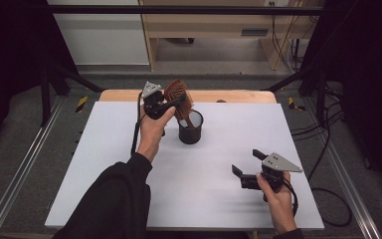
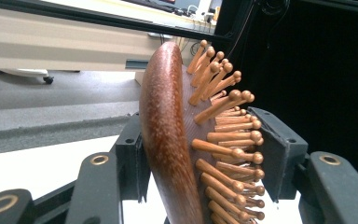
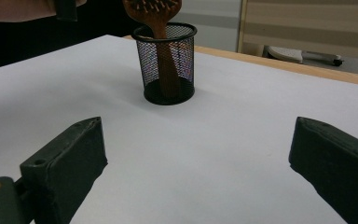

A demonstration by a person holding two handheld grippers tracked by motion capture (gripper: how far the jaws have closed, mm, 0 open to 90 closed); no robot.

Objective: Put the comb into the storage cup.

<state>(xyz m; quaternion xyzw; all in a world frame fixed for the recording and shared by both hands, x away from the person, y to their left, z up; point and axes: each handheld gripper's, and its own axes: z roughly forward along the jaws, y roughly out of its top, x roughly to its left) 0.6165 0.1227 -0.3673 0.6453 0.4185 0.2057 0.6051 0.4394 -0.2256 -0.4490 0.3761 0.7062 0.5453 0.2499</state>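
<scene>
- Left gripper (image 1: pixel 171 103) brackets the wooden hairbrush (image 1: pixel 178 94) head, jaws slackened; its handle stands in the mesh cup (image 1: pixel 190 128).
- Right gripper (image 1: pixel 247 167), at 5 o'clock, gapes empty.
- Best practice: release fully, withdraw straight upward.

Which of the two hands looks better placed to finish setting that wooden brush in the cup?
Left. The left gripper has the hairbrush head between its jaws, handle already in the mesh cup. The right gripper rests open, far off.

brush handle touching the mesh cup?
Touching. In the right gripper view, the brush handle runs down inside the mesh cup, and its end rests on the cup's floor.
</scene>
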